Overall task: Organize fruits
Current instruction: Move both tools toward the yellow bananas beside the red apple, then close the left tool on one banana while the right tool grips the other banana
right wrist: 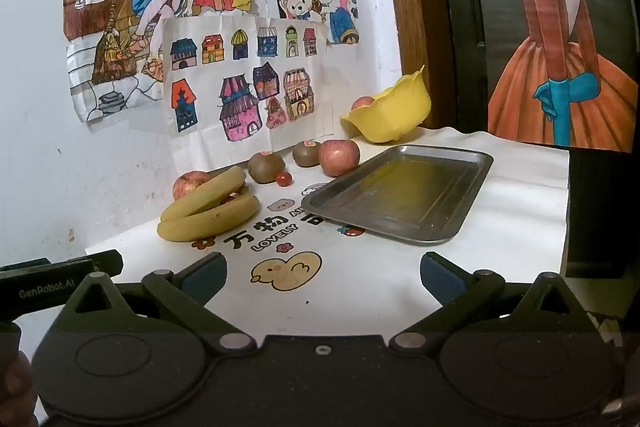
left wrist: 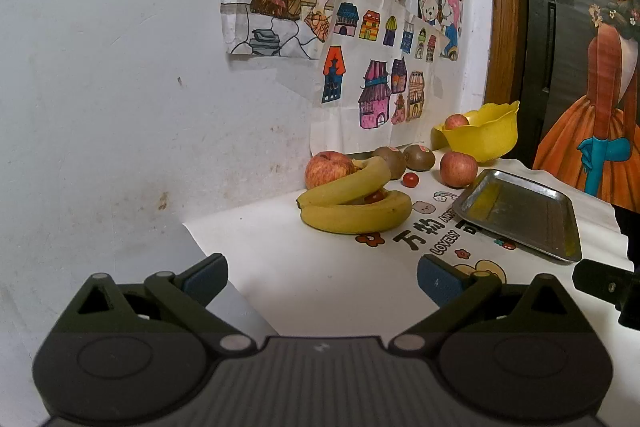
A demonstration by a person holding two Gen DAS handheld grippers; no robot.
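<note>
Two bananas [left wrist: 356, 205] [right wrist: 208, 209] lie stacked at the table's left, with a red apple [left wrist: 328, 169] [right wrist: 188, 183] behind them. Two kiwis [left wrist: 418, 157] [right wrist: 266, 167] and a cherry tomato [left wrist: 410, 180] [right wrist: 283, 179] sit near the wall. Another apple [left wrist: 458, 169] [right wrist: 339, 157] stands beside an empty metal tray [left wrist: 520, 213] [right wrist: 400, 193]. A yellow bowl [left wrist: 484, 137] [right wrist: 394, 115] at the back holds one apple [left wrist: 456, 121] [right wrist: 362, 103]. My left gripper [left wrist: 320, 277] and right gripper [right wrist: 322, 277] hover open over the table's near edge, holding nothing.
A white printed cloth [right wrist: 360, 279] covers the table. Drawings [right wrist: 240, 87] are taped to the wall behind the fruit. A dark door with a painted figure [right wrist: 560, 67] stands at the right. The table's left edge [left wrist: 224, 267] drops off near my left gripper.
</note>
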